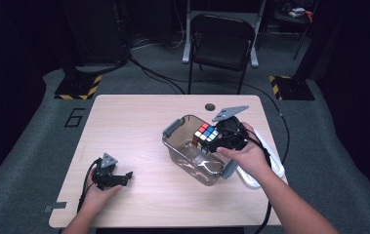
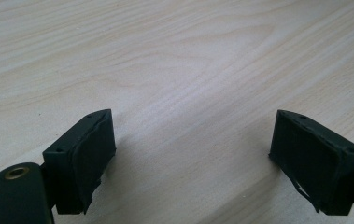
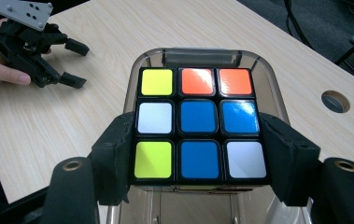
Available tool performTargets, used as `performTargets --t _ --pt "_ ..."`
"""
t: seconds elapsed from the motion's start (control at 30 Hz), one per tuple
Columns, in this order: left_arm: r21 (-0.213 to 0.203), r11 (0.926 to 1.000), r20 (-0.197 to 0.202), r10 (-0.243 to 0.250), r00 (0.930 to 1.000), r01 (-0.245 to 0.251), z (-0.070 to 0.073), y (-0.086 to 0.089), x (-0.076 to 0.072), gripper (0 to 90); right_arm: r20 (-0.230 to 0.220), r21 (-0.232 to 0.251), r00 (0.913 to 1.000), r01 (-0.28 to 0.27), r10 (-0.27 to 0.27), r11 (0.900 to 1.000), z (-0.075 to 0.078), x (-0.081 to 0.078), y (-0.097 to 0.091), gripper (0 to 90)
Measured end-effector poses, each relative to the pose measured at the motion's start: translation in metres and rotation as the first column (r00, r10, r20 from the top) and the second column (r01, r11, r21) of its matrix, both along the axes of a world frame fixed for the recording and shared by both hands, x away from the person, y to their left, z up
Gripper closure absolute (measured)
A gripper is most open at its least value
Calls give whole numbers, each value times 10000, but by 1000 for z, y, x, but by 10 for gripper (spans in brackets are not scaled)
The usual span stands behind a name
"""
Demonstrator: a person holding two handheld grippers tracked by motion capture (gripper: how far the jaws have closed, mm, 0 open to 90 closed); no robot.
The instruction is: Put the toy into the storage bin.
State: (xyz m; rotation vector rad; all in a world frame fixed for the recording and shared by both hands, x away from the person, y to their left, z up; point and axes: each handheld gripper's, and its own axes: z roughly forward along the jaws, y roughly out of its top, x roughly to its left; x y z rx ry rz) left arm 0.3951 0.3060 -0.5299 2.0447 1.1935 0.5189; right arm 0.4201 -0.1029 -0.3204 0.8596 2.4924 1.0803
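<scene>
A scrambled colour cube hangs over the clear plastic bin. My right gripper is shut on the cube, its pads pressing two opposite sides. The cube sits above the bin's inside, at about rim height. At the table's front left, my left gripper rests low over the bare wood, open, with nothing between its fingers. In the right gripper view the left gripper lies at the top left, held by a hand.
The wooden table has a round cable hole at its back edge. A white lid lies right of the bin under my right arm. Behind the table stands a black folding chair, with cables on the floor.
</scene>
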Motion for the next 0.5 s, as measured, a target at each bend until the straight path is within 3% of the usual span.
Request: performTargets --t 0.23,0.5 --pt "2 10000 0 -13 10000 13 0 0 0 138 66 102 9998 -209 208 9997 -5 15 6 339" --pt "-6 10000 -1 -26 10000 26 0 0 0 138 -145 111 9999 -84 86 9999 -12 30 14 339"
